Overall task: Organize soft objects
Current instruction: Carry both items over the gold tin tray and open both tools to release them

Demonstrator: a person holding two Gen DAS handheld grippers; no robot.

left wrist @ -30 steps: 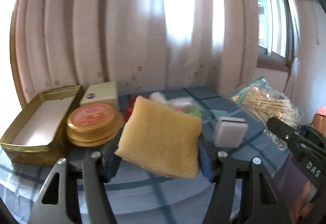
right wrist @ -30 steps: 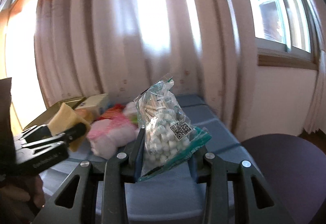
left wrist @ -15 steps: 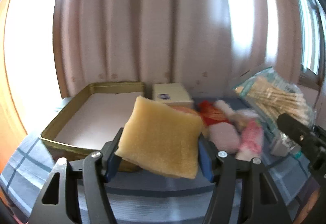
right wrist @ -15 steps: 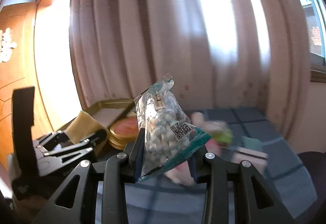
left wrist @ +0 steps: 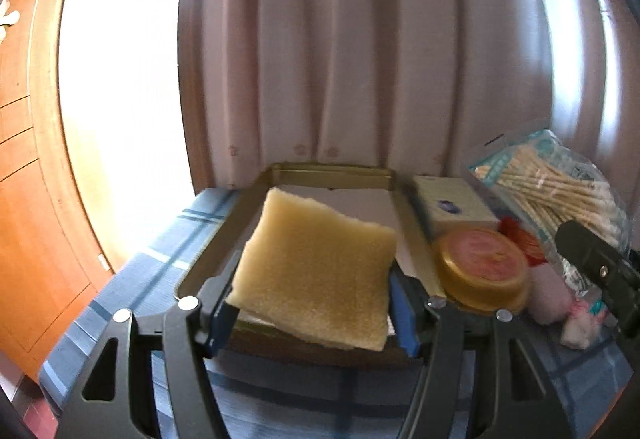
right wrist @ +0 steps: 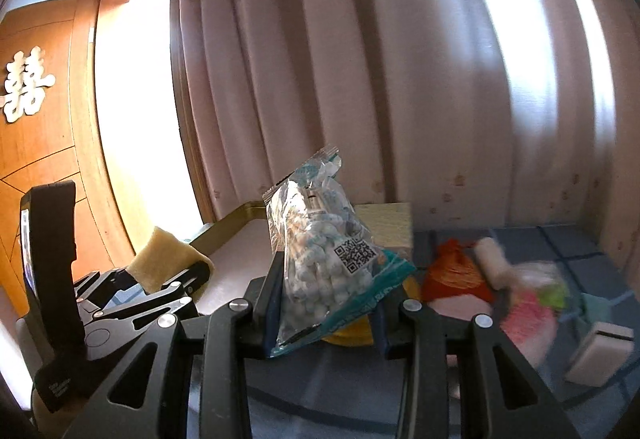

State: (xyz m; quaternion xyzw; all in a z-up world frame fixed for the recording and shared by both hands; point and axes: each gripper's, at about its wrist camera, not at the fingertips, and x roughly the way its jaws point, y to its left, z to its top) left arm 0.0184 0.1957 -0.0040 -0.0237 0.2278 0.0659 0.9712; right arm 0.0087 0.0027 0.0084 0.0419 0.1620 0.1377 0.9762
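Left gripper fingers pinch the light, compressible yellow sponge by its edges; right gripper fingers grip the crinkly, slippery cotton-swab bag low.

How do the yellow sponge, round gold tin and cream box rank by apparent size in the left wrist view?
1. Yellow sponge, though it is nearest the camera.
2. Round gold tin.
3. Cream box, farther back, so unsure.

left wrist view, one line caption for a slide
Left tongs hold a yellow sponge over the gold tin tray, round tin beside it.
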